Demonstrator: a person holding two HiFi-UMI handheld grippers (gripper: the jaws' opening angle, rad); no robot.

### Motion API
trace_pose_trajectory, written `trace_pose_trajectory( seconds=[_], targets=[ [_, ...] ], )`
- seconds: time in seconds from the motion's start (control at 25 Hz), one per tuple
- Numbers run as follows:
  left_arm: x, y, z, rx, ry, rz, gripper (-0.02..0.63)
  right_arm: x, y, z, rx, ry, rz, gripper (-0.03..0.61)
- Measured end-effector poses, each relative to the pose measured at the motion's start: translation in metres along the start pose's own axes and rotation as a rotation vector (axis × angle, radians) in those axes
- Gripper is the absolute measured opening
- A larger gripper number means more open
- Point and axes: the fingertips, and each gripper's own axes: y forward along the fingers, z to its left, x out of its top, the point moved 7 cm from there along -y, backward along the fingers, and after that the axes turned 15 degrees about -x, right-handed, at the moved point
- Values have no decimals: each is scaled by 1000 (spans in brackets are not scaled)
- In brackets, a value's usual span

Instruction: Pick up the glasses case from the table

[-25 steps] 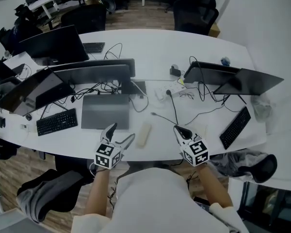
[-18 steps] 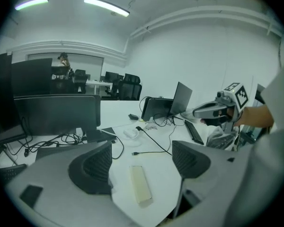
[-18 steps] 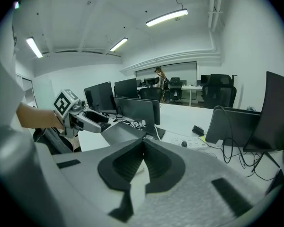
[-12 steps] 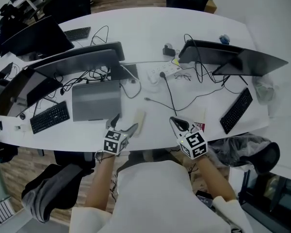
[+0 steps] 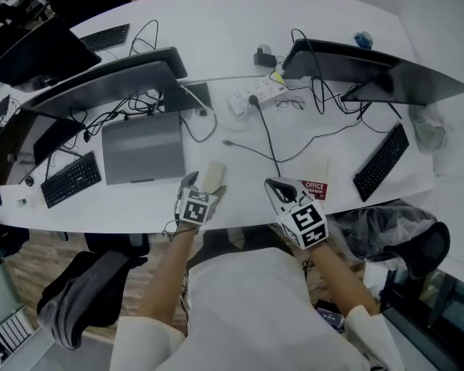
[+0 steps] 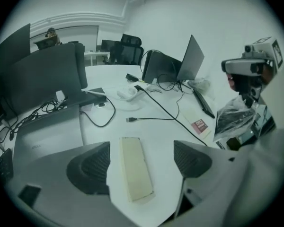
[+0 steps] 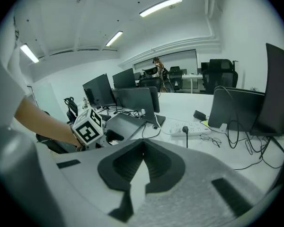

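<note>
A white card (image 5: 312, 188) near the counter's (image 5: 240, 60) near edge carries a red label reading "OFFICE"; the smaller print under it is too fine to read, and the left gripper view shows the label only as a red patch. No other writing is legible; the cubes on both claws bear only black-and-white square markers. The glasses case (image 6: 135, 168), a cream oblong, lies flat on the counter close to the near edge, just right of a closed grey laptop (image 5: 143, 147) and left of the card. The left claw (image 5: 203, 186) points down over it with its jaws spread wide, having just been opening; the case sits between the two pads, closer to the left-hand pad and running lengthwise along the jaws, and neither pad presses on it. The right claw (image 7: 143, 145) hovers near the same edge, just beside the card, its jaws drawn together at the tips with nothing between them
</note>
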Motion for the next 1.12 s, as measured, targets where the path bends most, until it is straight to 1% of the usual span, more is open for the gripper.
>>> trace_pose_trajectory(
  seconds=[0.16,0.28,0.48,0.88,1.0,1.12],
  targets=[
    [-8,28,10,26,-34,45,388,-7,9,-6,8,17,13,0],
    [-16,48,21,60,-40,65,388,-12,16,-10,15,24,27,0],
    [-28,67,31,105,-90,116,390,-18,26,-14,36,19,49,0],
    [-34,93,39,163,-123,167,393,-24,44,-17,78,3,77,0],
    [-34,98,42,171,-130,175,393,-25,49,-19,80,-13,64,0],
    [-36,103,49,181,-147,180,393,-24,52,-21,78,-15,74,0]
  ],
)
